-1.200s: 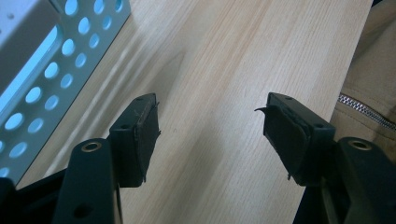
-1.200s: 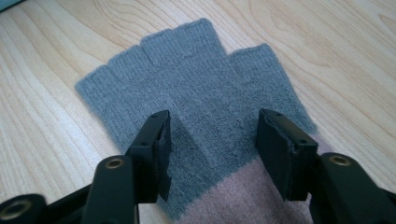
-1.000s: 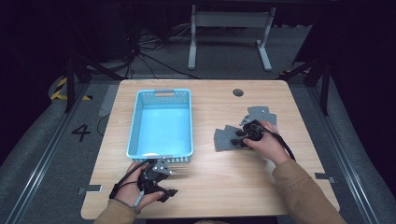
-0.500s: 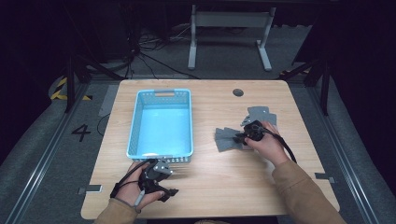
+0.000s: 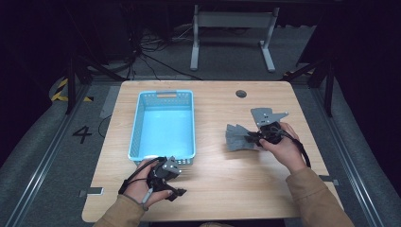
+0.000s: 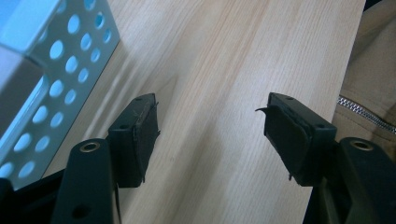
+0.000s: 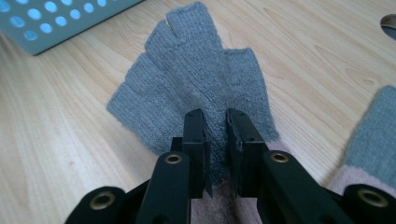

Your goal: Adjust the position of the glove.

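Nearby, a second glove [image 7: 376,135] flanks the pinched grey glove [image 7: 187,79].

Tan sleeves with a silver zip, black grippers [image 5: 249,138] with brass-ringed screw holes, trailing black cables.

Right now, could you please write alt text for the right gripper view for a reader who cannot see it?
The right claw pinches a grey knitted glove lying fingers-away on the wooden table. A perforated blue basket sits at upper left, and part of a second glove at right.
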